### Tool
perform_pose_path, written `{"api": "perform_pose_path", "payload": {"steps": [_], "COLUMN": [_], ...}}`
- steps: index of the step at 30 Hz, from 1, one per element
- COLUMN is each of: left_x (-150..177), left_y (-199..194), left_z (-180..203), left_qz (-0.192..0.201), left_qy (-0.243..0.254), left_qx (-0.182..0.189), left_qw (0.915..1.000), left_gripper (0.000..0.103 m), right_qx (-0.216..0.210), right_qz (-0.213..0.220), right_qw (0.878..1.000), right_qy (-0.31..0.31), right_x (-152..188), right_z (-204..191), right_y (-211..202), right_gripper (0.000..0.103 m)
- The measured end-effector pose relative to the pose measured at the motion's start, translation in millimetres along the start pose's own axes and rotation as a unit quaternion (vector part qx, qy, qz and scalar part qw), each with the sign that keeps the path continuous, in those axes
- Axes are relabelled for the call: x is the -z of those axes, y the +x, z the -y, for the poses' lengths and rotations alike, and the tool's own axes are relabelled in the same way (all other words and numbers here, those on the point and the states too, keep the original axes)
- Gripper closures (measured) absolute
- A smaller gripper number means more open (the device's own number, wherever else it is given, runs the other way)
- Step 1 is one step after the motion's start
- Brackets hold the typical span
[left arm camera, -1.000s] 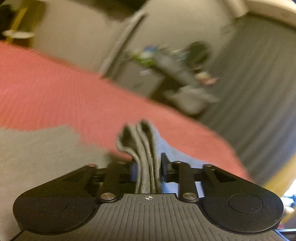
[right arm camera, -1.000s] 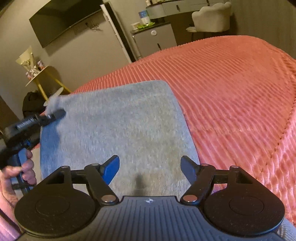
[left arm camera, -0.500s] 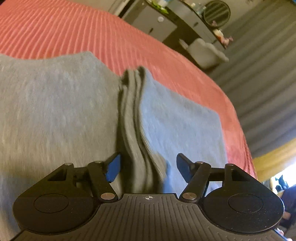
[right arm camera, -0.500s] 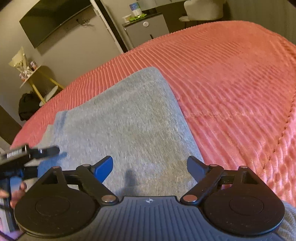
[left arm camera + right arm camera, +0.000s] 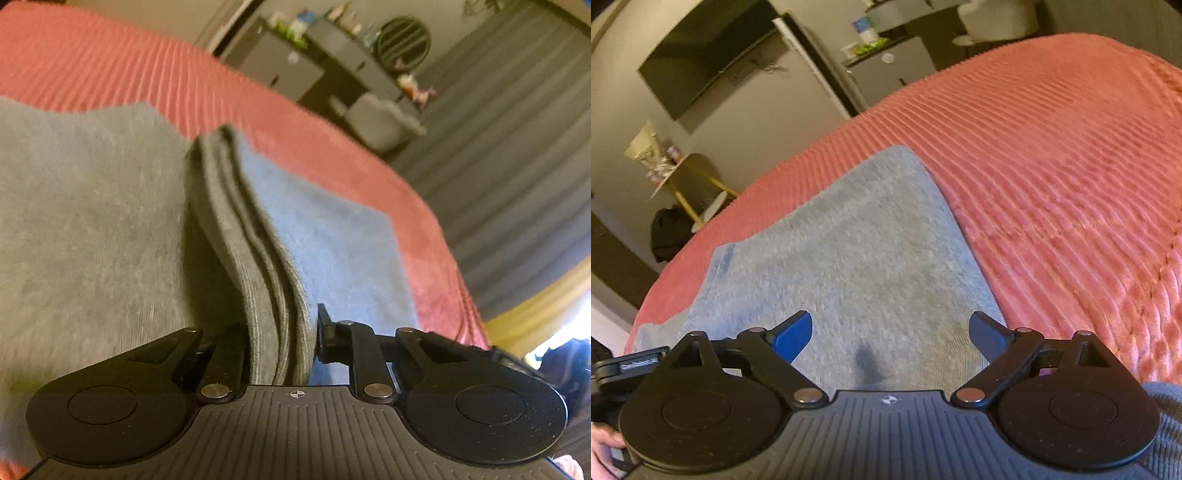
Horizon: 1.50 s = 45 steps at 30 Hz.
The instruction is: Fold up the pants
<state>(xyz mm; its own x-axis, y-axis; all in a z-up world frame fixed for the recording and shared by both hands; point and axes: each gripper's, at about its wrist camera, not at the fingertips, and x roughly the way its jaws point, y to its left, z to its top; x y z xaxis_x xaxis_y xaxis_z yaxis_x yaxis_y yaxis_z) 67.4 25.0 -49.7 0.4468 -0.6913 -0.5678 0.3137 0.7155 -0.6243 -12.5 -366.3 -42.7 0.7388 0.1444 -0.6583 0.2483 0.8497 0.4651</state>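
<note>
Grey knit pants [image 5: 857,258], soft and faintly heathered, lie folded into a flat, roughly rectangular panel on a coral bedspread [image 5: 1071,166] quilted in fine parallel ribs. In the left wrist view a stacked edge of the pants [image 5: 258,258] rises as a ridge of several rounded layers with narrow grooves between them. The left gripper [image 5: 280,350], black and hard-surfaced, is closing its jaws on this layered edge, the fabric pinched between them. The right gripper [image 5: 890,332] hovers above the flat panel with its blue-faced fingers [image 5: 792,334] spread wide and still parting (nothing between them). A hand [image 5: 602,446] shows at the lower left corner of the right wrist view.
</note>
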Motion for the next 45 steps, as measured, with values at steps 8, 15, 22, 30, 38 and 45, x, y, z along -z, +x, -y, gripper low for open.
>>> {"api": "perform_pose_path", "payload": {"steps": [8,15,22,30,38,45], "left_x": [0.6,-12.7,-41.7,-52.4,-55.0,-46.5], "left_y": [-1.3,-2.7,26.9,34.6,-28.1,-101.7], "left_z": [-34.5,-37.4,-33.1,1.8,-27.5,-66.6], "left_qz": [0.002,0.045,0.02,0.073,0.124,0.186], "left_qy": [-0.075,-0.077,-0.075,0.015,-0.097,-0.178], "left_qx": [-0.076,-0.076,-0.066,-0.135,-0.143,-0.176], "left_qw": [0.9942,0.9931,0.9948,0.9881,0.9772,0.95], "left_gripper": [0.072,0.06,0.061,0.084,0.033,0.027], "right_qx": [-0.01,-0.009,-0.012,-0.022,-0.025,-0.016], "right_qz": [-0.015,-0.018,-0.019,-0.019,-0.02,-0.018], "right_qw": [0.999,0.998,0.998,0.999,0.999,0.999], "right_qy": [-0.041,-0.06,-0.051,-0.033,-0.031,-0.042], "right_x": [5.5,9.2,11.6,12.8,13.5,14.6], "right_z": [-13.7,-16.3,-15.6,-13.1,-13.0,-15.8], "right_y": [4.7,1.2,3.5,5.8,5.8,6.6], "right_gripper": [0.009,0.009,0.006,0.005,0.005,0.005]}}
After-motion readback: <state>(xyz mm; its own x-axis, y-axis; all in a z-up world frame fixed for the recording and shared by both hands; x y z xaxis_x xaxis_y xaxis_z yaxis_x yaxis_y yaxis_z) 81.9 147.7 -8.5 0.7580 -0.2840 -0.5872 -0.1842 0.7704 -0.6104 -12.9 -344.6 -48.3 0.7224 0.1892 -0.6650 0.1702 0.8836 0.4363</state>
